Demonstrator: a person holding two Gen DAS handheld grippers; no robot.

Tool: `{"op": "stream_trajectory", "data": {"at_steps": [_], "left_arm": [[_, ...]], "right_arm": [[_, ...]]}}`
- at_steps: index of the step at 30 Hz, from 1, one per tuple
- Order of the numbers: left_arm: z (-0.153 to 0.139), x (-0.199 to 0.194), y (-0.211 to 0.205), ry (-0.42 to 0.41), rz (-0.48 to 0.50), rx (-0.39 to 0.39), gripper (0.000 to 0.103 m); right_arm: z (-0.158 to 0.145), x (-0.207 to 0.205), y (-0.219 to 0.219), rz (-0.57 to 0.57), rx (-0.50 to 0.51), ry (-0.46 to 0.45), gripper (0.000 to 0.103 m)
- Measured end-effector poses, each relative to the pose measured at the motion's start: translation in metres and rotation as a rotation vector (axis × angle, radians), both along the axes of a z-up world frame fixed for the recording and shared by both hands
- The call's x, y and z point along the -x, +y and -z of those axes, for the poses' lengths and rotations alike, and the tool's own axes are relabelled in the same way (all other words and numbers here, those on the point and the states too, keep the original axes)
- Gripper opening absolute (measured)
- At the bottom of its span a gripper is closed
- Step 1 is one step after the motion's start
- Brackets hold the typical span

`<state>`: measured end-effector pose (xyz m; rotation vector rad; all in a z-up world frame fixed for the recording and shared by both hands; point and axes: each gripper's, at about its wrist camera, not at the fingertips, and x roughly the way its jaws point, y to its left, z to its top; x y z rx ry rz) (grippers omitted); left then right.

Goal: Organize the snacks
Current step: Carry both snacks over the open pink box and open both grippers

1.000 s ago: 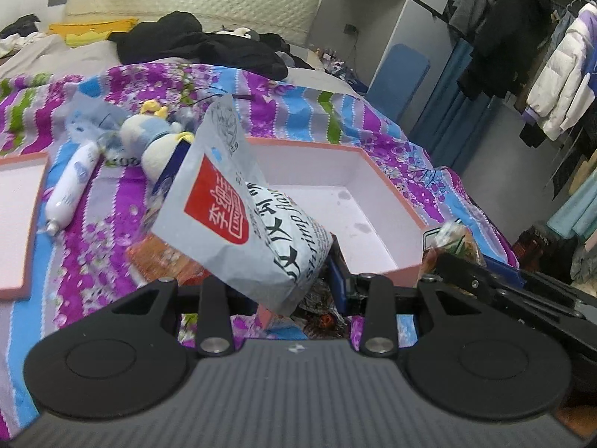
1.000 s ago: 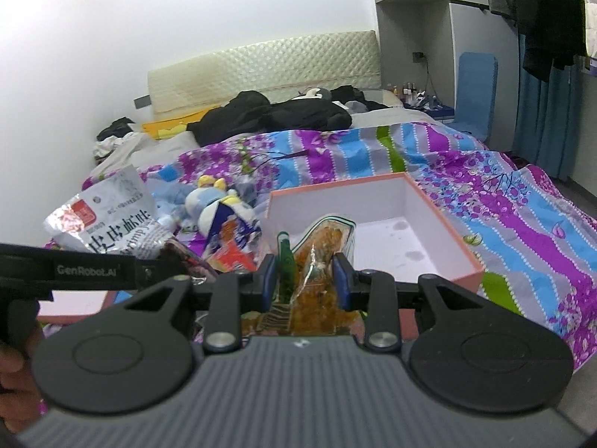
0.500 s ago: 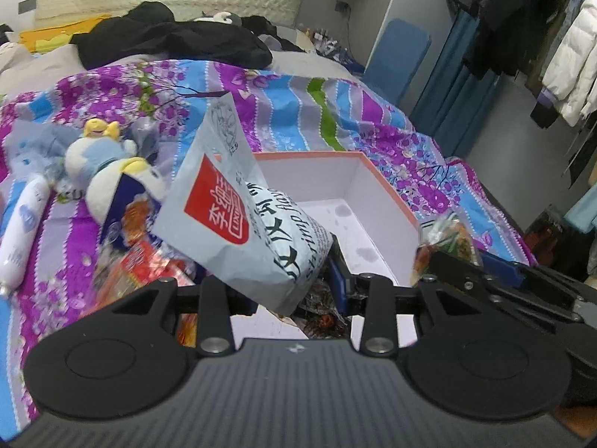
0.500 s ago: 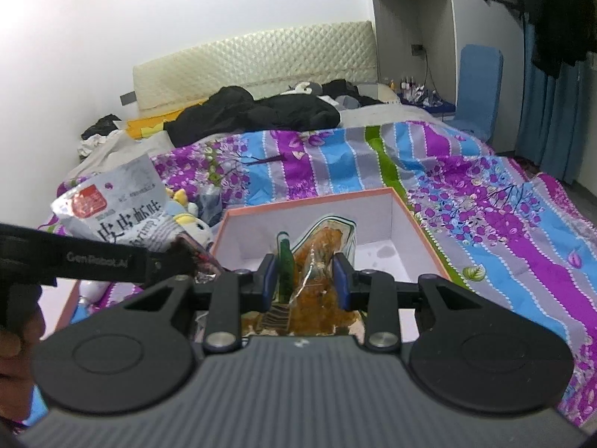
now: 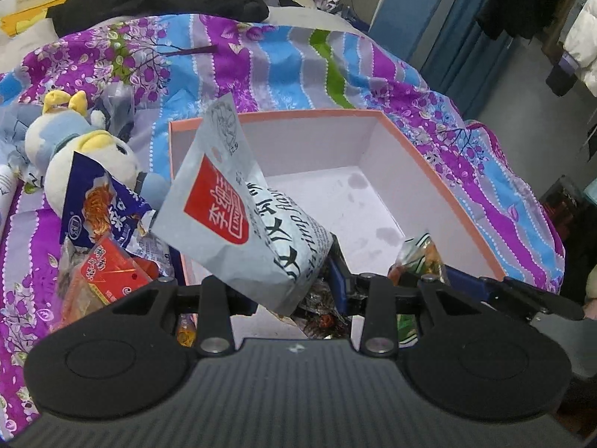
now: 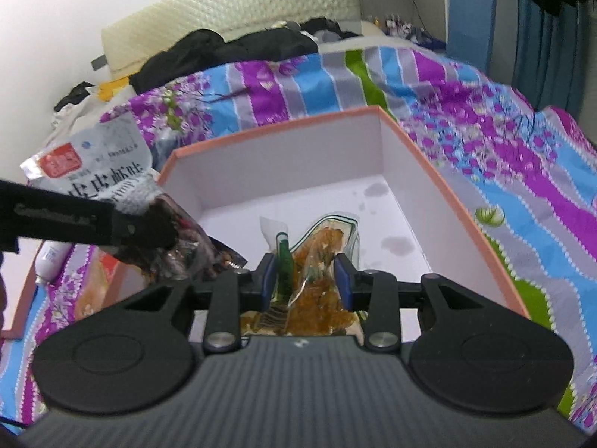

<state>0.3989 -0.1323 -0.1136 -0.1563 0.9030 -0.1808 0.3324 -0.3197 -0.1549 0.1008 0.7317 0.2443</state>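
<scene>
Both grippers moved over box (image 6: 462, 201) | left fingers (image 5: 337, 280) grip shrimp bag (image 5: 246, 224) | right fingers (image 6: 341, 280) grip orange pouch (image 6: 321, 257)

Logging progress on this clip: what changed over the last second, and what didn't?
Both grippers moved forward over the pink box, which now fills more of each view. The left gripper still clamps the grey shrimp snack bag; the right gripper still clamps the clear orange snack pouch. Nothing released; the box is still empty.

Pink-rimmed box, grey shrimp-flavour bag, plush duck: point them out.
pink-rimmed box (image 6: 462, 201): right wrist view, on its right rim.
grey shrimp-flavour bag (image 5: 224, 201): left wrist view, red label.
plush duck (image 5: 93, 160): left wrist view, white body.
</scene>
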Motion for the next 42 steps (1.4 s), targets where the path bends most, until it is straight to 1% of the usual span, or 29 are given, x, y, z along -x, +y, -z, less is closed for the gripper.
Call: {"op": "stream_trajectory", "data": {"at_steps": [2, 4, 6, 7, 10, 15, 20, 26, 34, 39, 42], "left_arm": [[0.000, 0.001, 0.001, -0.002, -0.002, 0.000, 0.046], [-0.003, 0.005, 0.002, -0.009, 0.005, 0.002, 0.056], [-0.010, 0.012, 0.002, -0.029, 0.003, -0.009, 0.061], [-0.014, 0.016, 0.003, -0.037, -0.001, -0.008, 0.063], [-0.028, 0.032, 0.008, -0.061, -0.013, 0.011, 0.063], [-0.058, 0.066, 0.019, -0.114, -0.028, 0.011, 0.063], [-0.088, 0.112, 0.032, -0.167, -0.039, 0.012, 0.063], [-0.116, 0.173, 0.051, -0.226, -0.056, 0.005, 0.063], [-0.135, 0.240, 0.073, -0.275, -0.083, 0.015, 0.063], [-0.139, 0.274, 0.084, -0.291, -0.088, 0.014, 0.063], [-0.137, 0.291, 0.090, -0.282, -0.102, 0.011, 0.063]], "right_arm": [[0.001, 0.000, 0.000, 0.012, -0.011, 0.011, 0.045], [-0.001, 0.004, -0.001, 0.019, -0.015, 0.012, 0.050], [-0.006, 0.009, 0.000, 0.023, -0.008, 0.006, 0.057], [-0.009, 0.012, 0.001, 0.021, -0.007, -0.003, 0.057], [-0.020, 0.022, 0.001, 0.029, -0.004, -0.021, 0.057], [-0.044, 0.050, 0.005, 0.033, -0.015, -0.061, 0.057], [-0.069, 0.085, 0.014, 0.024, -0.033, -0.109, 0.057], [-0.097, 0.129, 0.026, 0.014, -0.054, -0.173, 0.057], [-0.113, 0.178, 0.041, -0.007, -0.082, -0.220, 0.057], [-0.118, 0.204, 0.047, -0.009, -0.098, -0.234, 0.057], [-0.117, 0.220, 0.052, -0.015, -0.094, -0.225, 0.057]]}}
